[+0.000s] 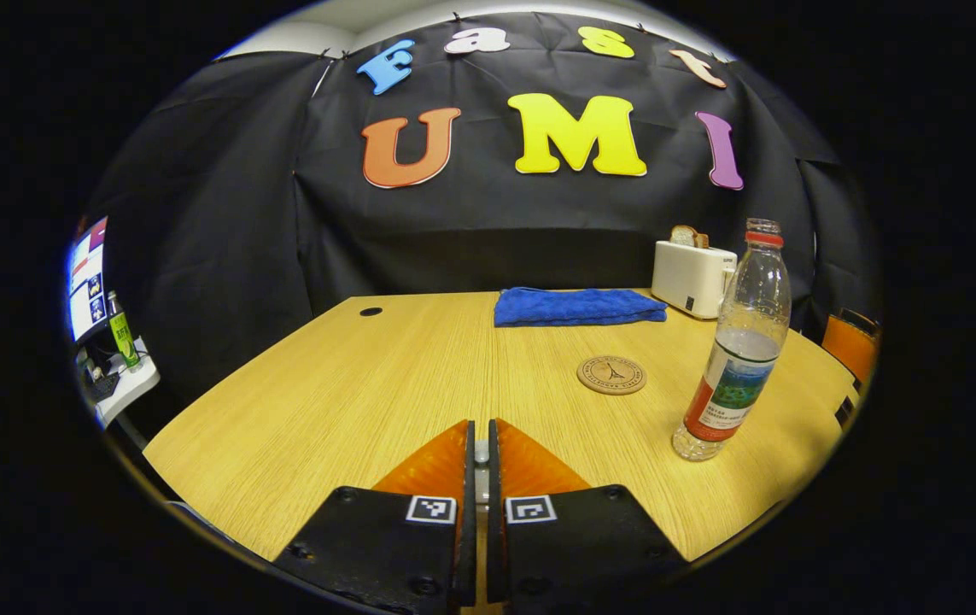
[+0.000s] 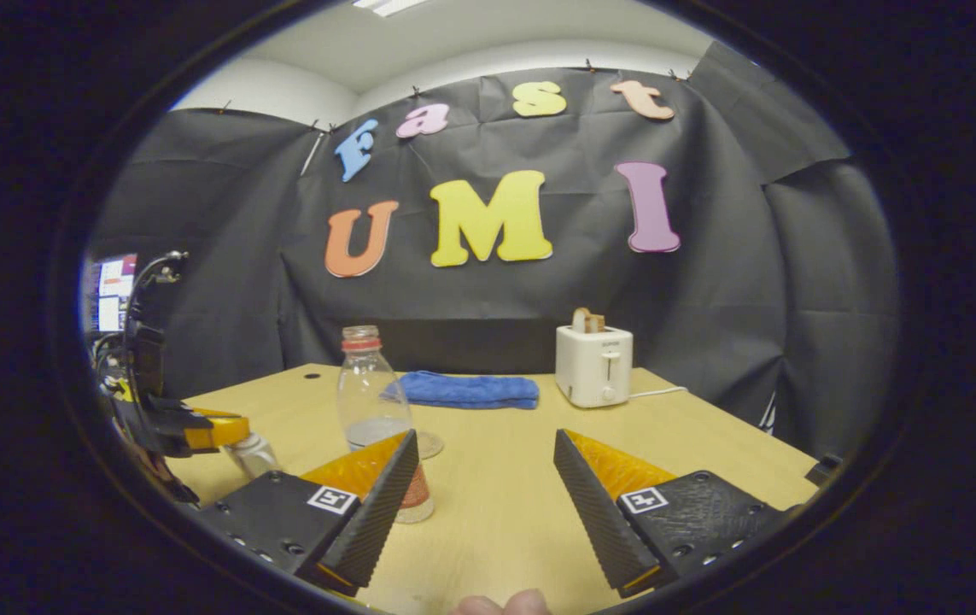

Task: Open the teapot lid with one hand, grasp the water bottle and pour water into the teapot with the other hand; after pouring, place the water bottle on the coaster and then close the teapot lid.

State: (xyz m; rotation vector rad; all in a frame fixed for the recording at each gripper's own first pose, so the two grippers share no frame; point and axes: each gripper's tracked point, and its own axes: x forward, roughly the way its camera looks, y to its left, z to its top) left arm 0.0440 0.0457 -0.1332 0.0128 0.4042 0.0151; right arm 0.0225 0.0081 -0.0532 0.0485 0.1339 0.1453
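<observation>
Left gripper (image 1: 479, 444): bottom centre of left gripper view, jaws pressed together, nothing between them.
Right gripper (image 2: 483, 465): bottom of right gripper view, jaws spread wide — holding nothing.
Water bottle (image 1: 735, 342): upright on counter (image 1: 351, 393), right of frame, cap off, partly filled.
Coaster (image 1: 611, 375): flat, centre right — just left of the bottle, apart from it.
Blue cloth (image 1: 577, 307): folded, far counter edge.
Toaster (image 1: 692, 278): upper right, bread in slot.

table (image 1: 351, 401) | on it: water bottle (image 1: 735, 359), coaster (image 1: 611, 375), blue towel (image 1: 577, 307), toaster (image 1: 692, 278)
</observation>
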